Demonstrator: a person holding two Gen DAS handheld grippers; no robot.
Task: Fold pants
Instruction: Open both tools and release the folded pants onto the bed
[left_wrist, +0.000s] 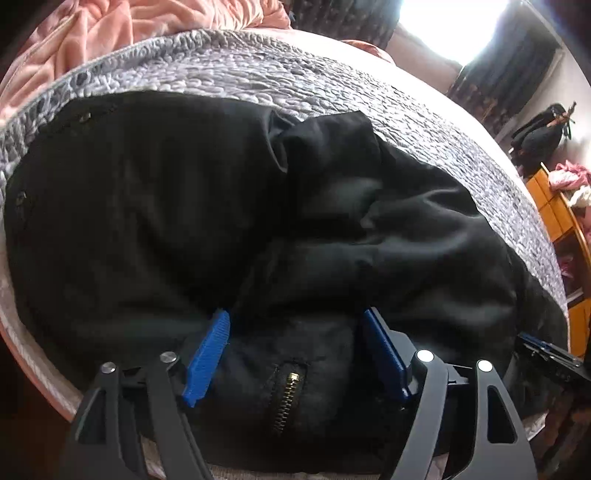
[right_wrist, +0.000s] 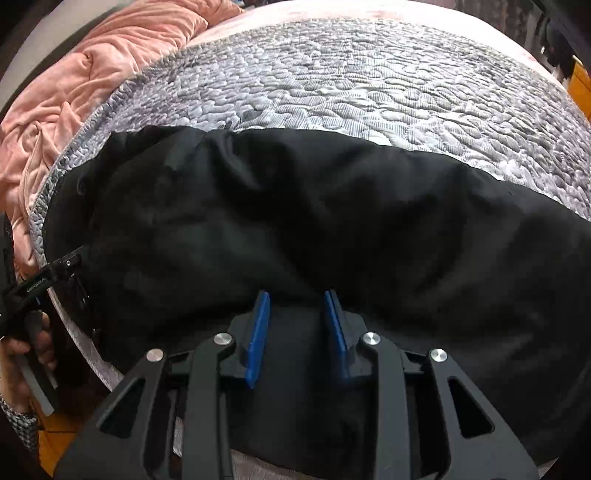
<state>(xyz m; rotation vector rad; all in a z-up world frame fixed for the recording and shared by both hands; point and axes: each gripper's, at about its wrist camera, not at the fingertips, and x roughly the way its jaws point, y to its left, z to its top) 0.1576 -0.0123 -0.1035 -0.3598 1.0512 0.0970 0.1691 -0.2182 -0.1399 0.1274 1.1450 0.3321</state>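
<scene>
Black pants (right_wrist: 295, 221) (folds lost in darkness)

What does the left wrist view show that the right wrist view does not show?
Only the left wrist view shows the brass zipper on the pants, the bright window and the orange shelf with clothes on it.

Only the right wrist view shows a hand gripping the left gripper's handle at the left edge.

Both show the black pants spread on the grey quilted cover, with the pink blanket behind, and blue-padded jaws standing apart over the fabric.
</scene>
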